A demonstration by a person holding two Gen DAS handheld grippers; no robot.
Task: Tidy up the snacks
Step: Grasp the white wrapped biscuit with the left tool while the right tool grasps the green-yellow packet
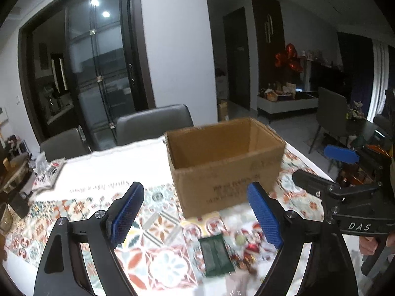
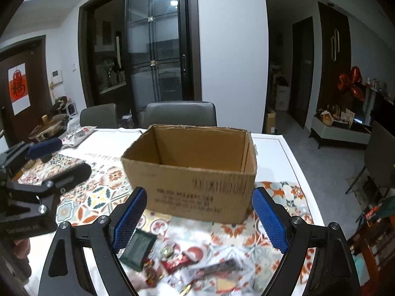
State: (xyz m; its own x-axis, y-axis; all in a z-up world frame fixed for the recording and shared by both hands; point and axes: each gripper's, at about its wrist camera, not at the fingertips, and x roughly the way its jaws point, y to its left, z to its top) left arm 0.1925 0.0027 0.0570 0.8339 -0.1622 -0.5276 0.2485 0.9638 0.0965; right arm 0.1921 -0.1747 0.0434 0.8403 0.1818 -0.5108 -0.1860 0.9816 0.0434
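Two grippers in my feeds, both w/ jaws spread wide and nothing between the blue pads. My left gripper (image 1: 200, 217) hangs over the patterned tablecloth (image 1: 153, 224), aimed down-ish toward the cardboard box (image 1: 222, 162). My right gripper (image 2: 200, 218) sits just to its right, same tilt, pointing at the same box (image 2: 195, 172).

Box is open-topped, upright, roughly mid-table, near edge just past both sets of fingertips. From what I can see of the inside, only bare cardboard walls; the floor of it is hidden by the front wall.

Snacks are on the cloth on my side of the box, not in it. Dark green packet (image 1: 216, 256) lies flat below and between the left pads; in the right view the same packet (image 2: 139, 249) sits tilted, just under the left-hand pad of that gripper. Right of it is a loose pile of small wrapped sweets (image 2: 177, 261), mostly red and gold, blurred, can't count them. A clear-wrapped bar (image 2: 219, 268) lies among them.

Beyond the box, a white cloth (image 1: 111, 170) w/ a line of script covers the far part of the table. Two grey chairs (image 2: 180, 113) stand behind it.
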